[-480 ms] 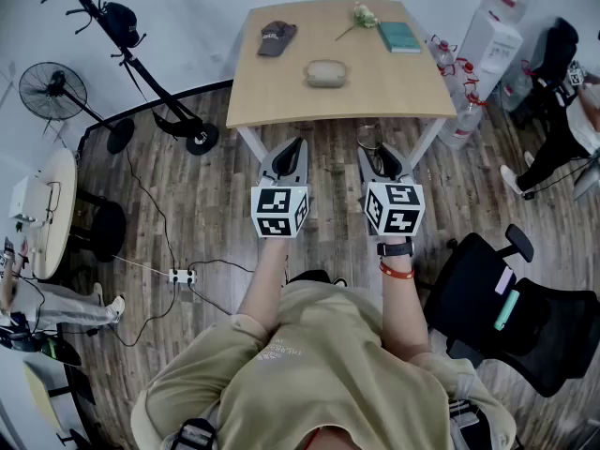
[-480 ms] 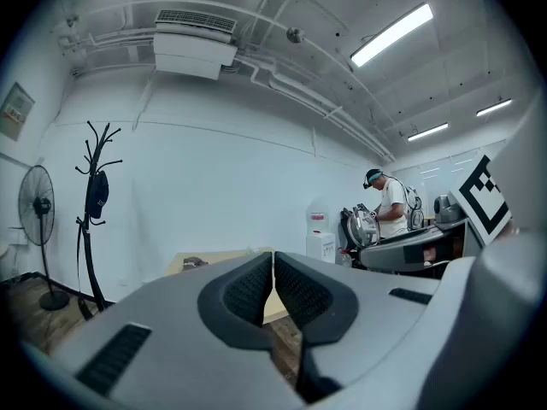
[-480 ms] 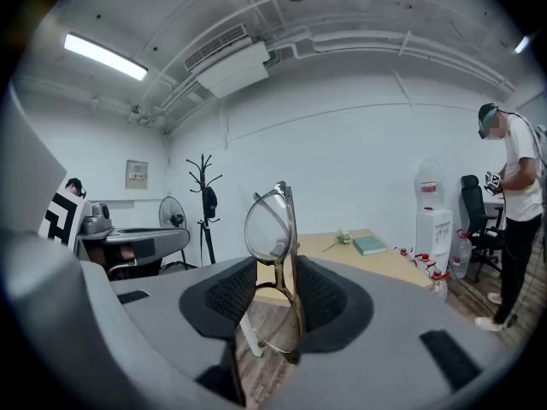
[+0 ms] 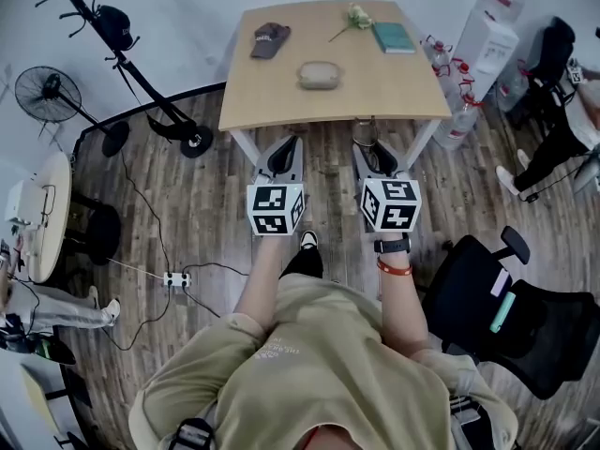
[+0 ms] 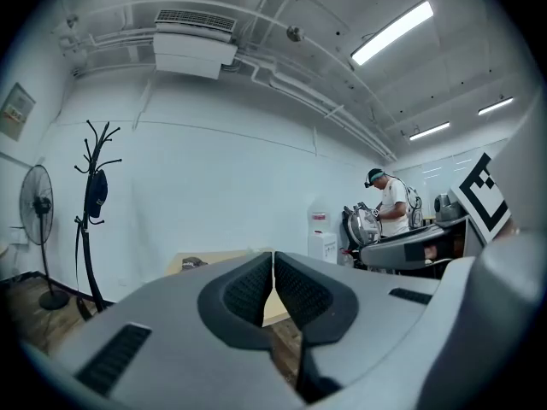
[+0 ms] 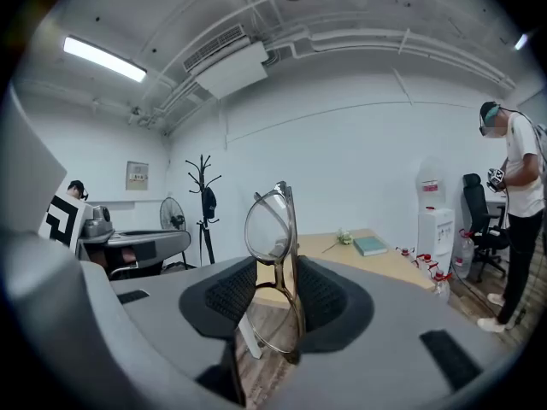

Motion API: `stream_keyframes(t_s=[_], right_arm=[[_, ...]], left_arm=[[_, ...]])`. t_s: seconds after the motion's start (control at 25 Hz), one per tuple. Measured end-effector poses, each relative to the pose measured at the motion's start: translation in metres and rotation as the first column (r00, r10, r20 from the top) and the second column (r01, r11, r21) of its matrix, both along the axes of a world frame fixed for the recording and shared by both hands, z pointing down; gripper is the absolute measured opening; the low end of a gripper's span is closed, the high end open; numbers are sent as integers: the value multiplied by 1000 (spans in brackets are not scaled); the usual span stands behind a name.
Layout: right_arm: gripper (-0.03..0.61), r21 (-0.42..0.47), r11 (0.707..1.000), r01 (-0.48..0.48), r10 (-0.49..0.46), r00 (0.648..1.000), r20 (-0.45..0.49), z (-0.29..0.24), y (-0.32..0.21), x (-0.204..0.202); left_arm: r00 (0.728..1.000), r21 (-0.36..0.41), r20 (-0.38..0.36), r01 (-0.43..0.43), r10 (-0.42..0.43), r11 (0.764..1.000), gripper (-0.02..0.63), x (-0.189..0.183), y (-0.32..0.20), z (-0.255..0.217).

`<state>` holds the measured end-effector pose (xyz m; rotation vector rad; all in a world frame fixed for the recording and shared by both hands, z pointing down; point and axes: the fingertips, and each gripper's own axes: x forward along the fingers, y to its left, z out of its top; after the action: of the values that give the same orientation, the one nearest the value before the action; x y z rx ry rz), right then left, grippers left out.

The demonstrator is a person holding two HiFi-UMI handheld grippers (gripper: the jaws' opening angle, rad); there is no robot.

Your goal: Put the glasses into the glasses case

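a: head view?
b: tan oval glasses case (image 4: 320, 74) lies mid-top on the light wooden rectangular table (image 4: 281, 101), upper middle of frame. left gripper (image 4: 285, 150) and right gripper (image 4: 373, 153) are side by side just below the table's near edge, well apart from the case.
a: left gripper view?
b: jaws pressed together, nothing between them.
a: right gripper view?
b: clenched on thin brown-framed clear-lens glasses (image 6: 272, 229), standing on edge, centre frame.
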<state>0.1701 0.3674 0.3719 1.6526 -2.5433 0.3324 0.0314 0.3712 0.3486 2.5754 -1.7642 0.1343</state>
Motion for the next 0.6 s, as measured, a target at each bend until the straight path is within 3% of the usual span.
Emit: stream_keyframes(t_s=[0.28, 0.6], right_arm=[[164, 4, 1000, 5, -5, 1000, -5, 6, -42, 1], [166, -10, 1000, 29, -28, 1000, 11, 7, -129, -22]], left_arm=[[1000, 5, -7, 3, -3, 1000, 29, 3, -40, 11], [1000, -2, -31, 1, -1, 1000, 29, -12, -130, 17]])
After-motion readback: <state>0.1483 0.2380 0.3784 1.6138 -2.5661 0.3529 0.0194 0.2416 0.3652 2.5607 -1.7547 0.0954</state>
